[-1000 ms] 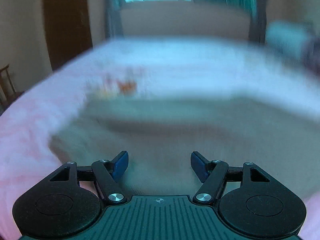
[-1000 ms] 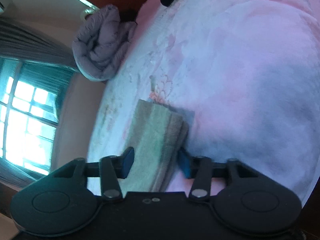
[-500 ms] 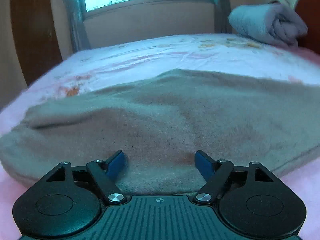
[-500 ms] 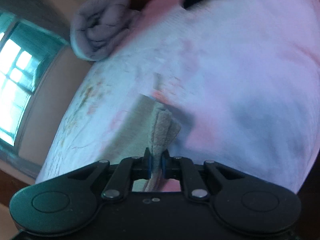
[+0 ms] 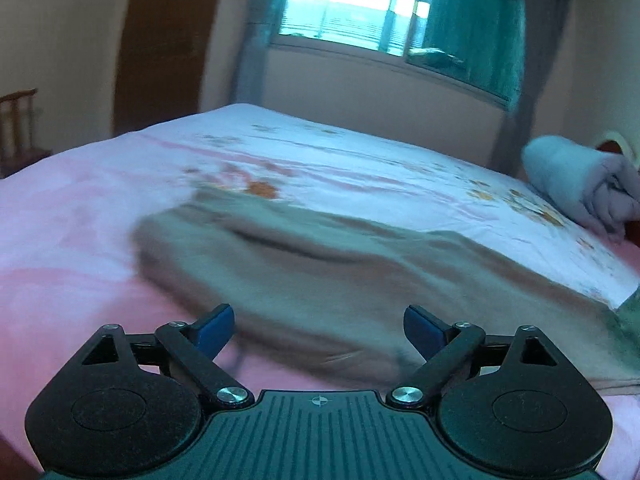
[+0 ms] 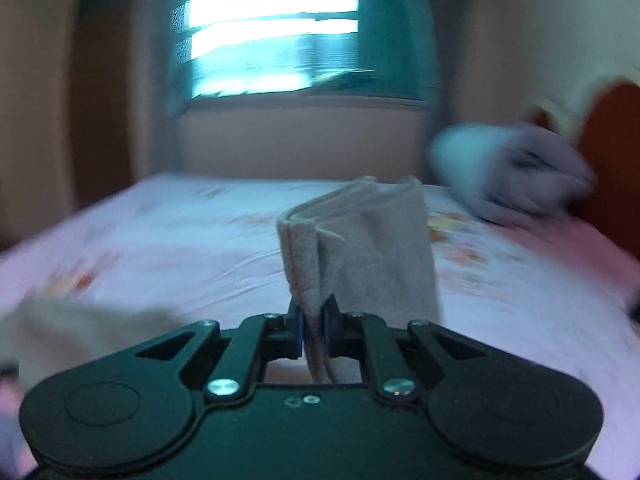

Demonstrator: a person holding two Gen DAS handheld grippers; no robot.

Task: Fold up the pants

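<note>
The beige fleece pants (image 5: 320,276) lie folded lengthwise across the pink bed (image 5: 72,216) in the left wrist view. My left gripper (image 5: 319,330) is open and empty, just above the near edge of the pants. My right gripper (image 6: 313,330) is shut on one end of the pants (image 6: 360,248), whose folded layers stand up in front of the camera, lifted off the bed. The rest of the pants shows blurred at the lower left of the right wrist view (image 6: 60,328).
A rolled grey blanket (image 5: 580,192) lies at the bed's far right by a red-brown headboard (image 6: 616,152). A window (image 5: 384,16) with curtains is behind the bed. A wooden chair (image 5: 18,120) stands at the far left.
My right gripper closed on the pants' end, then lifted and swung it round, now facing the window. My left gripper stayed open and drew back and up from the pants.
</note>
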